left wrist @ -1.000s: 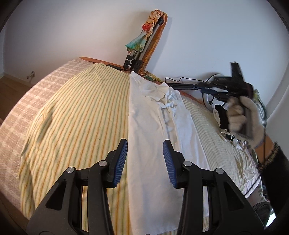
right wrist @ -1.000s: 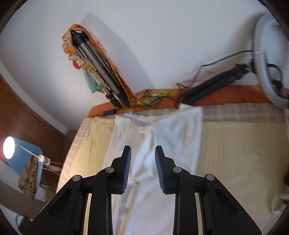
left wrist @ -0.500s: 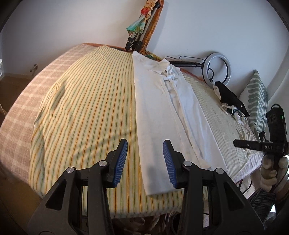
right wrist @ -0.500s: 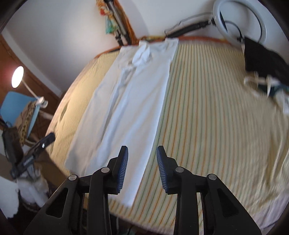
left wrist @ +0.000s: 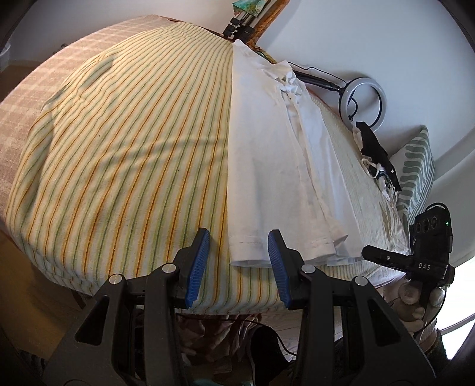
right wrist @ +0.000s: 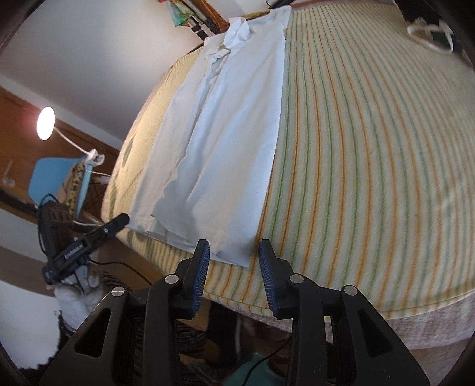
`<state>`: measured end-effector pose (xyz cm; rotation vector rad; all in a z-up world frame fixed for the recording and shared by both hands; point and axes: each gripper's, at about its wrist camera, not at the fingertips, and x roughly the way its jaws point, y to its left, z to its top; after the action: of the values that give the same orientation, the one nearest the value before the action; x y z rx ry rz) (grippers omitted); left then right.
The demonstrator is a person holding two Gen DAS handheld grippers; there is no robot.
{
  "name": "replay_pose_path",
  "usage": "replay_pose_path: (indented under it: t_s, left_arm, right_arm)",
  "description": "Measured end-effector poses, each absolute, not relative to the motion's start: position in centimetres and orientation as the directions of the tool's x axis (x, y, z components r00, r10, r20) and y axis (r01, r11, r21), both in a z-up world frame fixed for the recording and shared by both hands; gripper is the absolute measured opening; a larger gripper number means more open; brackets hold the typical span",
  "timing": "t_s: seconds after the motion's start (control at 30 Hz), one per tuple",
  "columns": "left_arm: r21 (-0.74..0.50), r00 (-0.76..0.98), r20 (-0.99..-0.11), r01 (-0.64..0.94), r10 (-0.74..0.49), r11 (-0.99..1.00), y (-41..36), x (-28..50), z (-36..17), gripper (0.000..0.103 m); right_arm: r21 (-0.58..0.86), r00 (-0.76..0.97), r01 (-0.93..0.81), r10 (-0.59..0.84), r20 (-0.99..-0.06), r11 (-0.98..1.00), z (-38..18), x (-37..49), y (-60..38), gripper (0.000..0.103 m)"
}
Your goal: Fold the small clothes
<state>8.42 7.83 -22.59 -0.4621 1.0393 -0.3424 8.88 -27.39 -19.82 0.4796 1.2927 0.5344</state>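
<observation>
A white shirt (left wrist: 267,154) lies folded lengthwise into a long strip on the striped bedspread (left wrist: 124,154), collar at the far end, hem near the bed's front edge. It also shows in the right wrist view (right wrist: 225,142). My left gripper (left wrist: 237,258) is open and empty, just in front of the hem's left corner. My right gripper (right wrist: 233,267) is open and empty, just in front of the hem's right corner. The right gripper also shows in the left wrist view (left wrist: 386,255), and the left gripper in the right wrist view (right wrist: 112,227).
A ring light (left wrist: 362,101) and a tripod (left wrist: 243,26) stand at the bed's far side. Dark and light clothes (left wrist: 374,154) and a green patterned pillow (left wrist: 415,172) lie at the right. A lit lamp (right wrist: 45,123) and a blue chair (right wrist: 56,175) stand left of the bed.
Both grippers have pulled back from over the shirt toward the bed's front edge and lowered near the hem. Both stay open and empty.
</observation>
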Motion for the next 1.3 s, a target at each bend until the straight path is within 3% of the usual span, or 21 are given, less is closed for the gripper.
replay_pose_path:
  t_s: [0.03, 0.1, 0.13, 0.17, 0.2, 0.23, 0.53, 0.7, 0.87, 0.93, 0.97, 1.0, 1.03, 1.13, 1.17, 1.2, 1.23, 1.27, 1.3]
  left_arm:
    - [-0.529, 0.465, -0.738, 0.051, -0.489, 0.847, 7.9, 8.4, -22.7, 0.035]
    - [-0.550, 0.449, -0.736, 0.041, -0.507, 0.834, 8.0, 8.7, -23.0, 0.011]
    - [-0.555, 0.446, -0.735, 0.038, -0.511, 0.831, 7.9, 8.7, -23.2, 0.010]
    - [-0.551, 0.449, -0.736, 0.038, -0.507, 0.833, 7.8, 8.8, -23.3, 0.006]
    - [-0.544, 0.454, -0.737, 0.042, -0.501, 0.838, 7.7, 8.7, -23.3, 0.004]
    - [-0.543, 0.457, -0.735, 0.047, -0.501, 0.839, 7.7, 8.7, -23.2, 0.003]
    - [-0.549, 0.523, -0.686, 0.085, -0.506, 0.832, 8.3, 7.2, -20.1, 0.000]
    - [-0.526, 0.480, -0.730, 0.059, -0.486, 0.849, 7.8, 7.9, -22.4, 0.000]
    - [-0.551, 0.462, -0.721, 0.070, -0.516, 0.832, 7.9, 7.8, -22.9, 0.000]
    - [-0.538, 0.487, -0.714, 0.079, -0.504, 0.839, 8.1, 7.6, -22.3, 0.005]
    - [-0.536, 0.491, -0.711, 0.084, -0.503, 0.840, 8.2, 7.6, -22.1, 0.022]
    - [-0.545, 0.491, -0.707, 0.083, -0.510, 0.835, 8.3, 7.7, -22.0, 0.045]
    - [-0.562, 0.489, -0.698, 0.080, -0.523, 0.824, 8.4, 7.9, -22.0, 0.051]
    - [-0.575, 0.446, -0.715, 0.063, -0.538, 0.816, 8.0, 9.0, -22.8, 0.052]
    - [-0.574, 0.452, -0.713, 0.064, -0.536, 0.817, 7.9, 9.1, -22.7, 0.051]
    - [-0.571, 0.445, -0.716, 0.069, -0.538, 0.818, 7.7, 9.2, -22.7, 0.043]
    - [-0.574, 0.429, -0.720, 0.075, -0.546, 0.816, 7.4, 9.4, -22.8, 0.035]
    - [-0.581, 0.410, -0.724, 0.072, -0.555, 0.811, 7.2, 9.6, -23.0, 0.018]
    - [-0.593, 0.388, -0.725, 0.068, -0.569, 0.802, 7.0, 9.8, -23.3, 0.013]
  right_arm:
    - [0.611, 0.190, -0.106, 0.619, -0.762, 0.785, -19.8, 9.0, -27.3, 0.033]
    - [0.609, 0.192, -0.110, 0.618, -0.762, 0.785, -19.7, 9.2, -27.1, 0.033]
    - [0.602, 0.192, -0.120, 0.614, -0.766, 0.789, -19.6, 9.3, -27.0, 0.032]
    - [0.585, 0.196, -0.135, 0.600, -0.776, 0.800, -19.5, 9.4, -26.7, 0.026]
    - [0.566, 0.193, -0.147, 0.585, -0.788, 0.811, -19.5, 9.4, -26.4, 0.010]
    - [0.559, 0.187, -0.152, 0.579, -0.793, 0.815, -19.7, 9.4, -26.2, 0.005]
    - [0.617, 0.259, -0.141, 0.631, -0.732, 0.774, -17.5, 8.2, -28.6, 0.003]
    - [0.592, 0.214, -0.123, 0.604, -0.768, 0.796, -19.6, 8.4, -28.0, 0.003]
    - [0.609, 0.205, -0.118, 0.619, -0.758, 0.785, -20.2, 8.6, -28.1, 0.003]
    - [0.595, 0.207, -0.142, 0.611, -0.764, 0.791, -19.9, 8.5, -28.5, 0.003]
    - [0.593, 0.207, -0.147, 0.610, -0.764, 0.792, -19.9, 8.3, -28.8, 0.003]
    - [0.591, 0.209, -0.150, 0.609, -0.765, 0.793, -19.9, 8.3, -28.8, 0.004]
    - [0.591, 0.211, -0.156, 0.611, -0.763, 0.792, -19.8, 8.2, -28.8, 0.004]
    - [0.595, 0.212, -0.159, 0.616, -0.759, 0.788, -19.9, 8.2, -29.1, 0.005]
    - [0.597, 0.210, -0.157, 0.617, -0.758, 0.787, -19.9, 8.2, -29.3, 0.005]
    - [0.600, 0.210, -0.154, 0.619, -0.757, 0.785, -19.8, 8.2, -29.4, 0.006]
    - [0.606, 0.208, -0.149, 0.624, -0.754, 0.782, -19.8, 8.4, -29.4, 0.007]
    - [0.614, 0.202, -0.147, 0.631, -0.749, 0.775, -19.9, 8.5, -29.4, 0.011]
    - [0.620, 0.196, -0.146, 0.637, -0.746, 0.771, -19.9, 8.5, -29.3, 0.012]
